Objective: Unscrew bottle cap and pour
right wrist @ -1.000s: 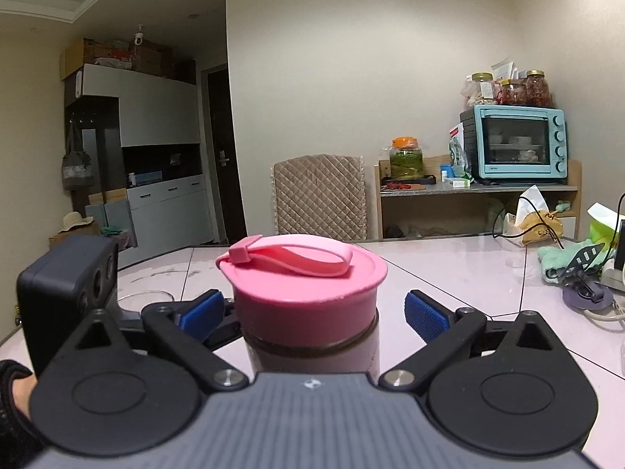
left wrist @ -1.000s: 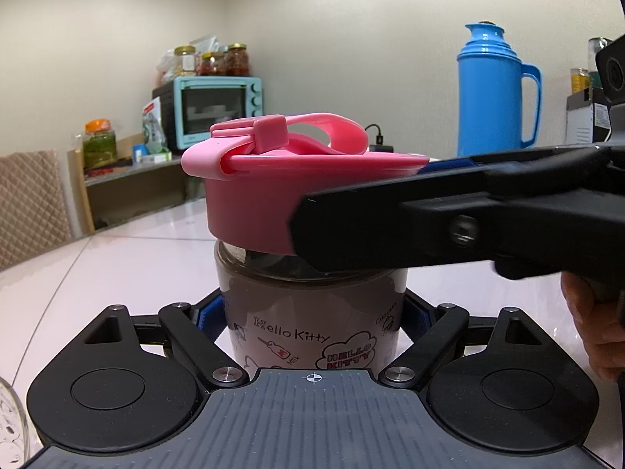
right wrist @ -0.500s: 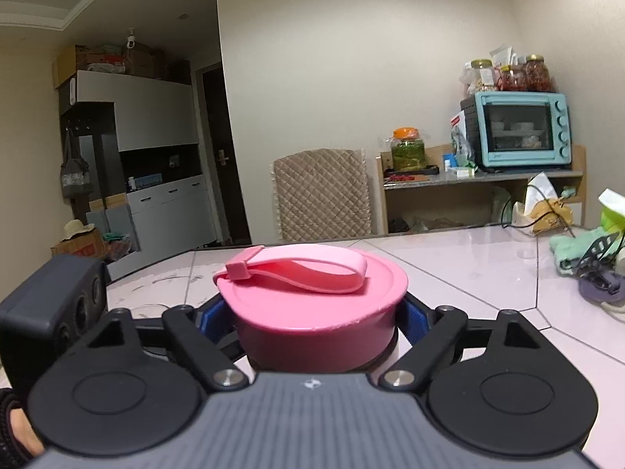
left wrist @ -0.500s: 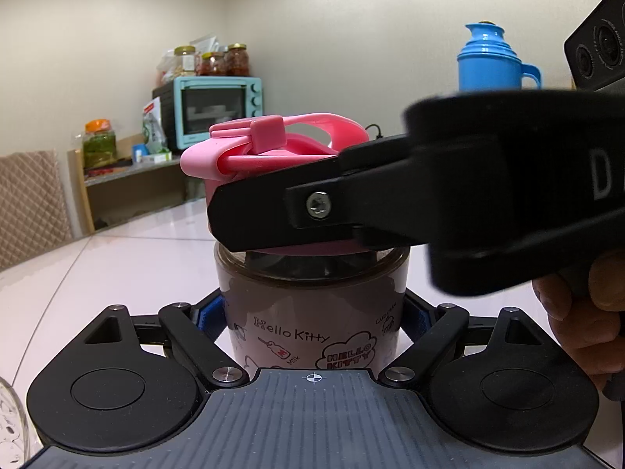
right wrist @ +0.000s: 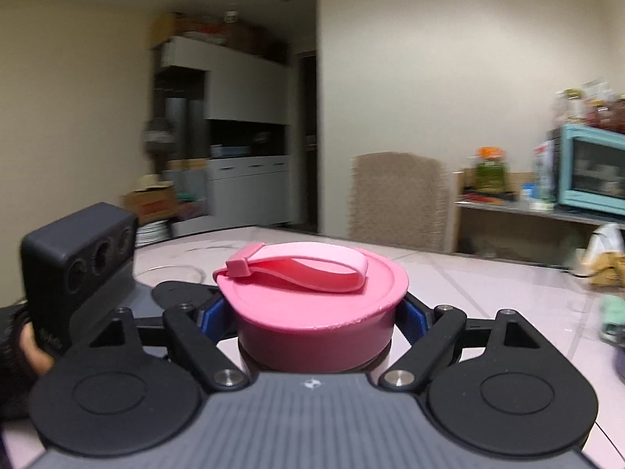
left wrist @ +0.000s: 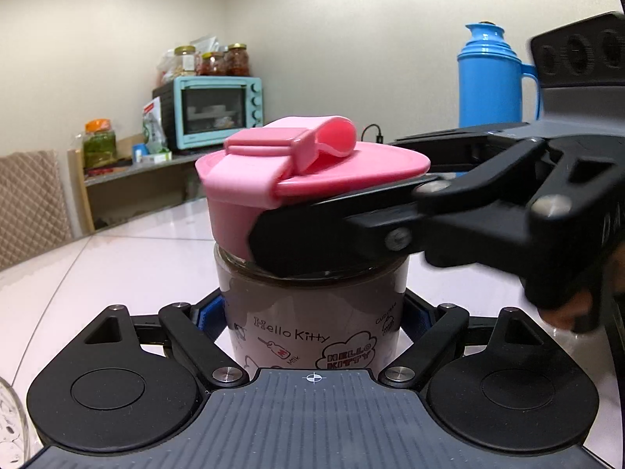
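Standing upright, long axis vertical, the bottle (left wrist: 312,312) sits clamped in the left gripper (left wrist: 312,318); right gripper (right wrist: 314,318) clamps the pink cap (right wrist: 312,297) on top.

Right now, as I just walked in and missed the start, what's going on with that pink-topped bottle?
A person is unscrewing it with two handheld grippers. The left gripper clamps the Hello Kitty bottle upright on the table. The right gripper is shut on the pink cap, which sits tilted on the bottle's mouth. Nothing has been poured yet.
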A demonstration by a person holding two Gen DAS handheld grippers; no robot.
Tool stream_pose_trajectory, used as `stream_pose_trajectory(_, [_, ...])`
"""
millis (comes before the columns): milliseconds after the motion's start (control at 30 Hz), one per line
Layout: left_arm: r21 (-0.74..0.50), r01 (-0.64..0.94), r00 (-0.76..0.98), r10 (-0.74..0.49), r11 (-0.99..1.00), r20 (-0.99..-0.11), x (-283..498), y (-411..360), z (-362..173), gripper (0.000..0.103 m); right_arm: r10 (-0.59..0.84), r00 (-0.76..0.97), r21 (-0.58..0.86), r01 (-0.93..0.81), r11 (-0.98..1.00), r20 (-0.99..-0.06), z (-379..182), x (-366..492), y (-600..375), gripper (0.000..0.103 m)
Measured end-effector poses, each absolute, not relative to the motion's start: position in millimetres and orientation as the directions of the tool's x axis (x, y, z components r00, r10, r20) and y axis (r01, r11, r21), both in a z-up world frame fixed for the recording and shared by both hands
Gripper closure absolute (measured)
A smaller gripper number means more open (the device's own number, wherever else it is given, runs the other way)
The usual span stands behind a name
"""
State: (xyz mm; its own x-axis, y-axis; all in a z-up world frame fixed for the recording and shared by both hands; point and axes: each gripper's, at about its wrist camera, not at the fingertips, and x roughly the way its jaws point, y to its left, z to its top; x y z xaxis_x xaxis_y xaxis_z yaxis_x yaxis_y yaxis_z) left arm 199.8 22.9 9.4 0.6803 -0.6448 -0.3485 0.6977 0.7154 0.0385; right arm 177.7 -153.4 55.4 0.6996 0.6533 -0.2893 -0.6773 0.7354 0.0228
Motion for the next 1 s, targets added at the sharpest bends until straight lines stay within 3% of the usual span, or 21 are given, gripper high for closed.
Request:
stream_pose_trajectory(333, [0.039,0.698,0.680,-0.645,0.715,-0.348,197,21,10,0.013,0.738,0.619,0.026,-0.761,0.648,-0.268,60,183,-162,0.017])
stream_pose_trajectory(433, [0.038,0.698,0.680,-0.645,0.715,-0.348,196,21,11,0.013,0.708,0.649,0.027,-0.732,0.681,-0.276,63,178,-160,0.008])
stream_pose_trajectory(1000, [0.038,0.698,0.680,-0.645,0.715,-0.348,197,23,13,0.013,0.390,0.878,-0.009,-0.408,0.913,-0.278,55,129,-126,0.007])
